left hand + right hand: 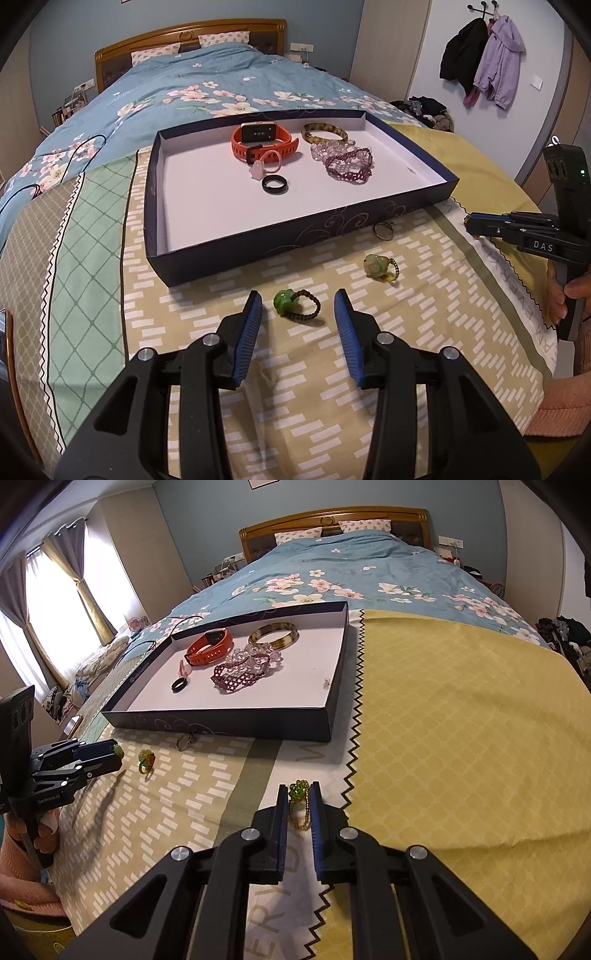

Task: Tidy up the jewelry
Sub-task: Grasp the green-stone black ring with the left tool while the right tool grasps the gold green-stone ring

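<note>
A dark blue tray (pixel 229 254) (pixel 236 727) on the bed holds an orange watch (pixel 264 142), an amber bangle (pixel 324 133), purple bead bracelets (pixel 345 162), a pink ring and a black ring (pixel 274 184). My left gripper (pixel 298 301) is open, its jaws on either side of a green-stone ring with a dark braided band (pixel 295 304) lying on the cloth. My right gripper (pixel 299 794) is shut on a green beaded ring with a gold band (pixel 298 801). A yellow-green stone ring (pixel 378 267) (pixel 146 759) and a thin metal ring (pixel 384 229) (pixel 183 741) lie in front of the tray.
The patterned cloths (pixel 332 369) cover the bed's foot, with a yellow cloth (pixel 461 738) to the right. A blue floral duvet (pixel 184 92) lies behind the tray. Coats (pixel 480 62) hang on the right wall. The right gripper (pixel 480 227) shows at the left view's right edge.
</note>
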`<action>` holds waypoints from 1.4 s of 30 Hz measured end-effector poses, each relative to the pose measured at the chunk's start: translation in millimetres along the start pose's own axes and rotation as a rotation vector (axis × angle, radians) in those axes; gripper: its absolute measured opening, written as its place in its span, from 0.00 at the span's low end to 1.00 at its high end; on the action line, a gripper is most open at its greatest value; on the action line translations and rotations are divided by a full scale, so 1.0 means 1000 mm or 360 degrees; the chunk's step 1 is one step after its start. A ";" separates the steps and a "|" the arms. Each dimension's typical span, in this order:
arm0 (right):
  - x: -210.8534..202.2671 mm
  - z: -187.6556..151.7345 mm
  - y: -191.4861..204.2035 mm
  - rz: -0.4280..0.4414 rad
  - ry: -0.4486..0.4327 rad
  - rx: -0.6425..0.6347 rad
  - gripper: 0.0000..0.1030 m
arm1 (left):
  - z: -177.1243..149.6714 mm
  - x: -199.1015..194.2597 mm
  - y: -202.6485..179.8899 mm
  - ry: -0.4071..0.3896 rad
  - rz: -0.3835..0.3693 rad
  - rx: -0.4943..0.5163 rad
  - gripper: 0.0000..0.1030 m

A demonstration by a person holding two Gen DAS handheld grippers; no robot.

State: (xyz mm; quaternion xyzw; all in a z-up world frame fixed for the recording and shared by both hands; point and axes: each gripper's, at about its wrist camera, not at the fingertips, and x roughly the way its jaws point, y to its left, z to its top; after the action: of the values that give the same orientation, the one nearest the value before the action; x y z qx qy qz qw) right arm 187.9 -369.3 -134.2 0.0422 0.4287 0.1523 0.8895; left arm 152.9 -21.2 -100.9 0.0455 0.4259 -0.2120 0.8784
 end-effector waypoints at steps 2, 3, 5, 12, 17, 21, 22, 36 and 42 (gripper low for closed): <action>0.000 0.000 0.001 0.0015 -0.0001 -0.0004 0.06 | 0.000 0.000 0.000 0.0002 0.0002 -0.0004 0.37; -0.001 -0.001 0.002 0.0018 -0.0002 -0.0003 0.06 | 0.000 0.001 0.001 0.0006 0.0011 -0.0008 0.35; -0.002 -0.001 0.004 0.0036 -0.0010 -0.0008 0.06 | -0.001 0.001 0.001 0.0010 0.0027 -0.0013 0.27; -0.005 0.001 0.008 0.0128 -0.0042 0.0017 0.01 | -0.002 -0.002 0.001 -0.0003 0.0059 -0.0023 0.21; -0.012 0.004 0.008 0.0208 -0.0089 0.0054 0.01 | -0.004 -0.010 0.003 -0.0027 0.0057 -0.0048 0.21; -0.015 0.008 0.009 0.0242 -0.0111 0.0073 0.01 | -0.005 -0.015 0.004 -0.0047 0.0054 -0.0061 0.21; -0.015 0.009 0.010 0.0254 -0.0119 0.0079 0.01 | -0.005 -0.017 0.004 -0.0055 0.0052 -0.0061 0.21; -0.022 0.028 0.027 0.0361 -0.0211 0.0051 0.01 | 0.007 -0.041 -0.004 -0.0171 0.0046 -0.0033 0.21; -0.020 0.038 0.033 0.0385 -0.0241 0.0028 0.01 | 0.016 -0.046 -0.007 -0.0206 0.0045 -0.0020 0.21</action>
State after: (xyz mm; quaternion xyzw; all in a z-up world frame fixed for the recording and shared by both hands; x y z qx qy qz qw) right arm 197.5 -341.9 -88.8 0.1128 0.3536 0.2508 0.8941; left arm 136.7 -16.1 -55.2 0.0321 0.3689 -0.1992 0.9073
